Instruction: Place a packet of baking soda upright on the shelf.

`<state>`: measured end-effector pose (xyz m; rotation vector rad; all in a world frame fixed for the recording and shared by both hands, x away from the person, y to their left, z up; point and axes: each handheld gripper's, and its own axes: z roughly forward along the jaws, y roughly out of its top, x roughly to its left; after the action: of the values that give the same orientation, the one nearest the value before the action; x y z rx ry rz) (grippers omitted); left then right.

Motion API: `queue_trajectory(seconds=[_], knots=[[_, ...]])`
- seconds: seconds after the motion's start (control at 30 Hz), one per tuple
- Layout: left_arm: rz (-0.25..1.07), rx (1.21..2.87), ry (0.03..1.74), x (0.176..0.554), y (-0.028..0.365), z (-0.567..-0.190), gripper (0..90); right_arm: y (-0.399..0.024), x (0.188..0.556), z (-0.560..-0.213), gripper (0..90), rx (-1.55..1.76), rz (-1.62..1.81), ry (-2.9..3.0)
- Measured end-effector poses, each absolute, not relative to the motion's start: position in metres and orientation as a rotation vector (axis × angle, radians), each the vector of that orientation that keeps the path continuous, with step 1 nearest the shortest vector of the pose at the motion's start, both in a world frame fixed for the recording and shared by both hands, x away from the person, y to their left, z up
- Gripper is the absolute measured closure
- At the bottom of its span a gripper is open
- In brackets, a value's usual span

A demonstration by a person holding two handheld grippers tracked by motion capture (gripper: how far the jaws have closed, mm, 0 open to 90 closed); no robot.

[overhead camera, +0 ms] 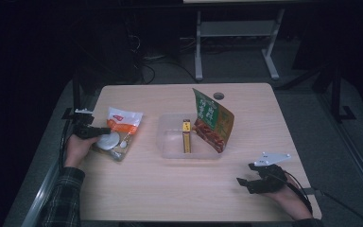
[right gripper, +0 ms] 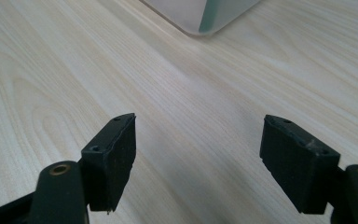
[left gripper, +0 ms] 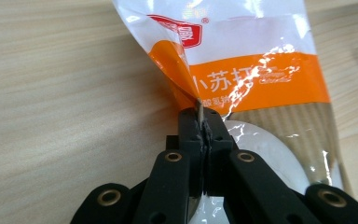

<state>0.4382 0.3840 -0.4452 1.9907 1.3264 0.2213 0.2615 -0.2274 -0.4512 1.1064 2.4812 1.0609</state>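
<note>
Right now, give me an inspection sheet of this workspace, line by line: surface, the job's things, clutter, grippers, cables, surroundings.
Surface: light wooden table, with a round hole near the far edge.
Job's things: white and orange snack bag lies flat at the left; a fold of its film is pinched.
Clutter: clear plastic tub at centre holds an upright yellow packet; a green and red pouch leans at the tub's right end.
Grippers: left gripper is shut on the snack bag; right gripper is open above bare wood, holding nothing.
Cables: one trails from the right gripper off the right edge.
Surroundings: dark room, grey floor, white table frame beyond.
</note>
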Motion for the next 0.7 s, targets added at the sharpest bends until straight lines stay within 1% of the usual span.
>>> queue_trajectory(seconds=[0.33,0.7], knots=[[0.229,1.943,1.278,0.424,0.387,-0.429,89.3,-0.227,0.261,-0.451,26.4,1.092,1.077,2.483],[0.228,1.898,1.145,0.395,0.379,-0.397,89.6,-0.222,0.266,-0.450,25.2,1.049,1.129,2.494]])
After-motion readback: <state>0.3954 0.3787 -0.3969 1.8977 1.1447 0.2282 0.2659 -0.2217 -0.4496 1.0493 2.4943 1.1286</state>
